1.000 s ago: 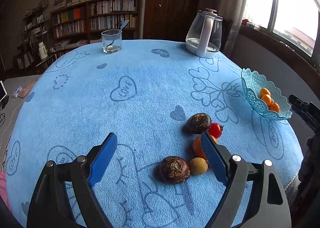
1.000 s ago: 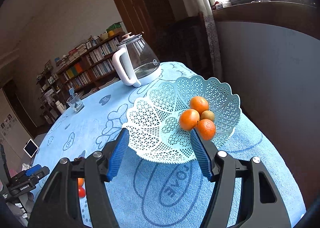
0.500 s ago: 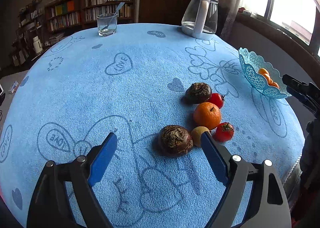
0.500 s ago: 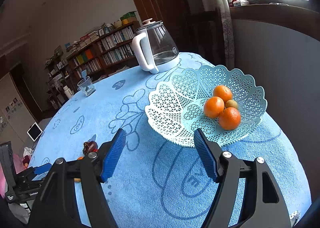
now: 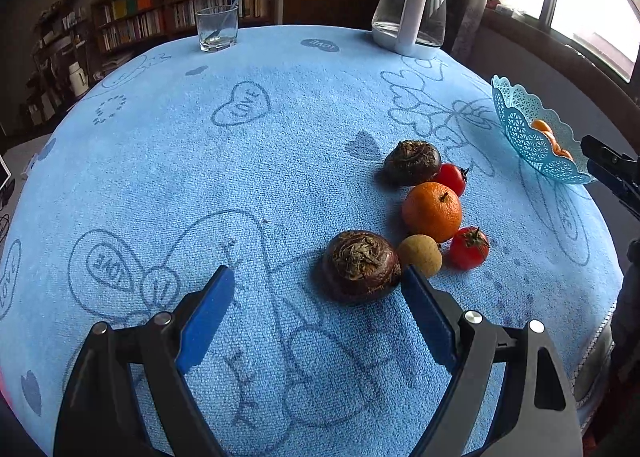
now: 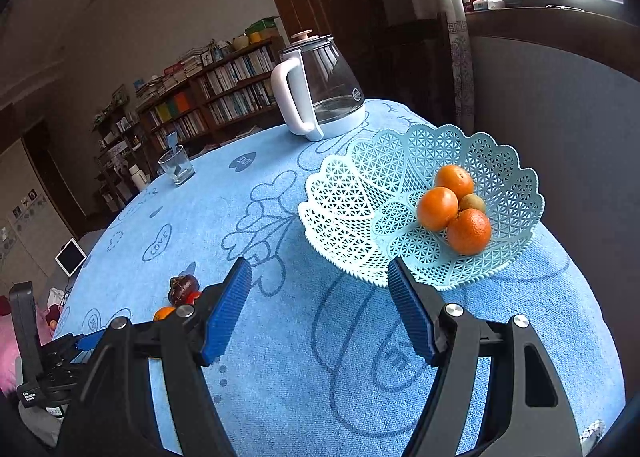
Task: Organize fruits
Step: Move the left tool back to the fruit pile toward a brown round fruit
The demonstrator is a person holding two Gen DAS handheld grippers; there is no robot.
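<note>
Fruits lie in two groups on the round table (image 5: 248, 185), which is covered with a blue cloth printed with hearts. One group of six sits loose on the cloth toward the table's right edge, as the left wrist view shows it. The other group is in the pale blue lattice basket (image 6: 352, 201), which stands close to the table's edge below the window.

A glass kettle (image 6: 320, 89) with a white handle stands at the far edge, and a drinking glass (image 5: 217, 29) with a spoon in it stands further left along the same edge.

The left gripper (image 5: 316, 289) hangs over the cloth with its jaws wide and nothing between the pads; its right pad is just beside the nearer dark brown fruit (image 5: 361, 265), and I cannot tell if they touch. The right gripper (image 6: 320, 281) is near the basket's front rim; its jaws have just been opening and hold nothing.

In the loose group a second dark brown fruit (image 5: 412, 162) lies farthest, then an orange (image 5: 432, 211), two red tomatoes (image 5: 469, 248), and a small tan fruit (image 5: 420, 255). The basket holds three oranges (image 6: 469, 231) and one small brownish fruit (image 6: 473, 202).
</note>
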